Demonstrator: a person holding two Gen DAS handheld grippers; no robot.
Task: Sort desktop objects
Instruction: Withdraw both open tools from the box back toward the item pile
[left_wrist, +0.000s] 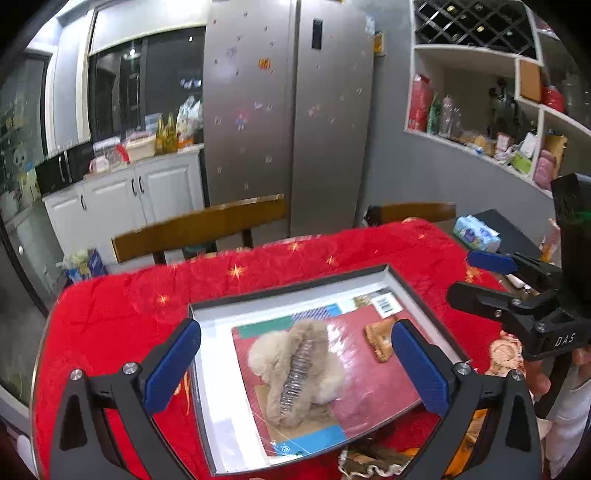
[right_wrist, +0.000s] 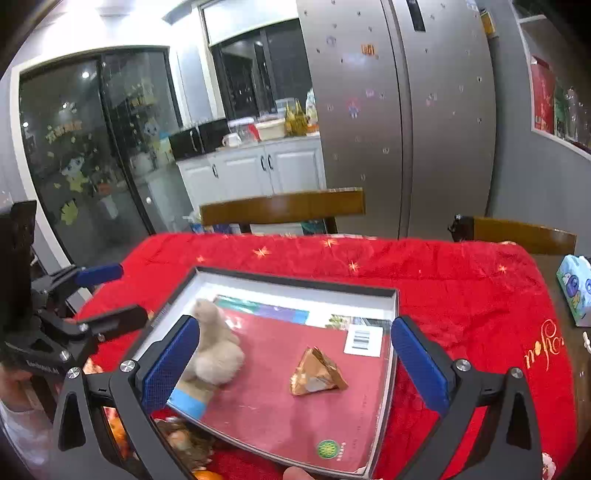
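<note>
A shallow dark-rimmed box (left_wrist: 295, 286) (right_wrist: 295, 282) lies on the red cloth with a red book (left_wrist: 373, 384) (right_wrist: 280, 406) flat inside. On the book rest a furry beige hair claw (left_wrist: 295, 365) (right_wrist: 216, 350) and a small gold triangular packet (left_wrist: 380, 338) (right_wrist: 317, 373). My left gripper (left_wrist: 295, 365) hovers open above the claw, nothing between its blue pads (left_wrist: 171, 363). Above the packet, my right gripper (right_wrist: 295, 365) is wide open and holds nothing. Each gripper shows in the other's view: the right gripper (left_wrist: 476, 277) at the right edge, the left gripper (right_wrist: 110, 295) at the left edge.
The red cloth (left_wrist: 129, 314) (right_wrist: 461, 295) covers the table. A tissue pack (left_wrist: 476, 232) (right_wrist: 576, 291) sits at the far right. Two wooden chair backs (left_wrist: 199, 225) (right_wrist: 284, 206) stand behind the table. Orange items and wrappers (right_wrist: 184, 443) lie at the near edge.
</note>
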